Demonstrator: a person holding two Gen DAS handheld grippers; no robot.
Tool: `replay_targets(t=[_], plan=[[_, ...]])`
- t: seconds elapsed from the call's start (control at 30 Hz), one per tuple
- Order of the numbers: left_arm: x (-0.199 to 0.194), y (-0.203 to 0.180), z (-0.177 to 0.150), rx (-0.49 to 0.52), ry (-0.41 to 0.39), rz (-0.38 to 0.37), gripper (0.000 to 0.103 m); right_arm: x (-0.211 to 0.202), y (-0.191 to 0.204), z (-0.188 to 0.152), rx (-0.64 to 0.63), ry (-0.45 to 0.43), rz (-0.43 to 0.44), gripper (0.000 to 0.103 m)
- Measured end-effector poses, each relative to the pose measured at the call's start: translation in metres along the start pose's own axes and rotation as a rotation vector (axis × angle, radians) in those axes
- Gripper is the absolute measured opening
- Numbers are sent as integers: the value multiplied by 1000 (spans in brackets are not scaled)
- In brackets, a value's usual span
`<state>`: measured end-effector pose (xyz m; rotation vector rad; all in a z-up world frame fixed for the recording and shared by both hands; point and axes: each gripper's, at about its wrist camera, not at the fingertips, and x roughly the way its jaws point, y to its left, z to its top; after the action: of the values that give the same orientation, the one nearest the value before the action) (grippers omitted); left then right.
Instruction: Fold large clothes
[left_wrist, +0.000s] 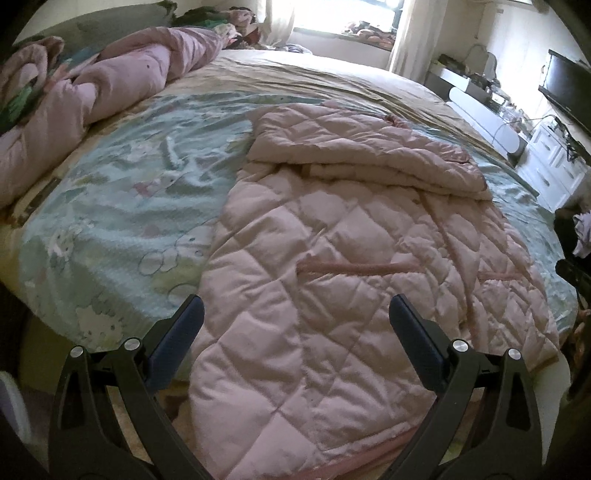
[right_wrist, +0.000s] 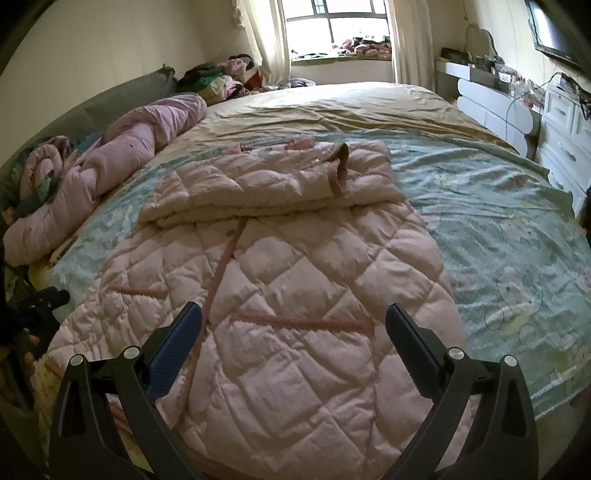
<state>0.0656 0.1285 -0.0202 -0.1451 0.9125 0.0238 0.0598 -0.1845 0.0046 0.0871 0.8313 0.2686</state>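
Observation:
A pale pink quilted coat (left_wrist: 332, 266) (right_wrist: 280, 280) lies flat on the bed, hem toward me. Its upper part is folded back into a thick roll (left_wrist: 354, 151) (right_wrist: 273, 177) across the middle. Darker pink pocket trims and a front seam run over the body. My left gripper (left_wrist: 295, 310) hangs open above the coat's near left portion, nothing between its fingers. My right gripper (right_wrist: 295, 317) stands open over the coat's near middle, also holding nothing. Neither gripper touches the fabric as far as I can see.
A pale green cartoon-print sheet (left_wrist: 122, 192) (right_wrist: 498, 214) covers the bed. A rolled pink duvet (left_wrist: 110, 85) (right_wrist: 122, 147) lies along the left. White drawers (right_wrist: 565, 129) and a desk stand to the right, with a window (right_wrist: 336, 26) beyond.

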Motion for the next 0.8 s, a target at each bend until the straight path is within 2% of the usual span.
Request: replay_targets(t=[0.4, 0.8], plan=[[-1, 33, -24, -40, 34, 58, 94, -4, -13, -17, 13, 20, -30, 99], [8, 57, -52, -89, 105, 41, 94, -9, -47, -38, 70, 51, -80, 99]])
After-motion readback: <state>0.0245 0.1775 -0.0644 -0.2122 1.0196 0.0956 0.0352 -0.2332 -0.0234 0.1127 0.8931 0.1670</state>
